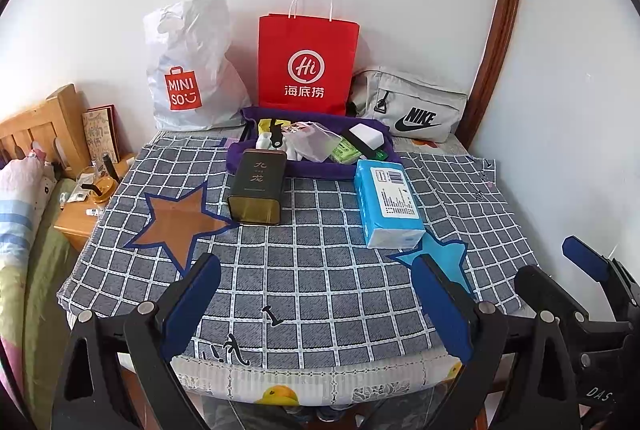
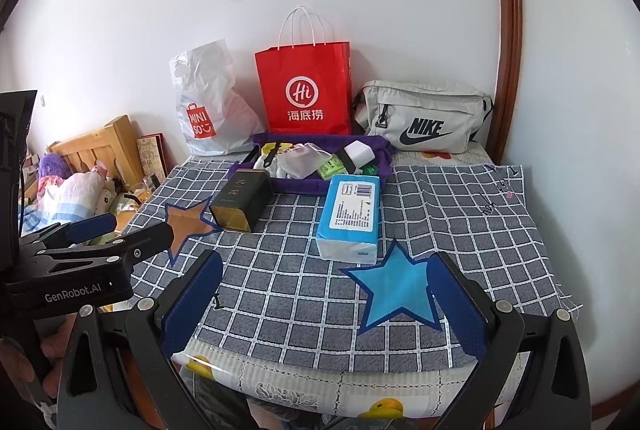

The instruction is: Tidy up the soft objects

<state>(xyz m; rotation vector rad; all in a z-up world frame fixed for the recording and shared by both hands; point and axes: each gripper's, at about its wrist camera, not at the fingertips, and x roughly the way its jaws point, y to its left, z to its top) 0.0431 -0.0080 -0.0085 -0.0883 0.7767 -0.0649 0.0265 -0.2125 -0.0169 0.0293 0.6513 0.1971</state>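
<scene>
Both grippers hang spread wide and empty over the near edge of the table. The left gripper has nothing between its blue pads; the right gripper is just as wide, with the blue star patch showing between its fingers.

Taking the purple tray at the middle of the checked cloth as the landmark: a blue pack of tissues lies flat just in front of the tray's right end, its far corner at or against the rim. A dark tea tin lies on its side before the tray's left end, its top touching the rim, beside the brown star patch. Inside the tray sit small things — a white sponge-like block, a green packet, a clear crumpled plastic bag and a white bottle.

Behind the tray, against the wall, stand a white Miniso bag, a red Haidilao paper bag and a grey Nike waist bag.

As for progress, the pictures settle little. The tissue pack, the clearest soft item, lies outside the tray, while some soft things lie within it. That would fit sorting partly done with the pack left to go in, or a layout where the pack already rests where it is meant to.
</scene>
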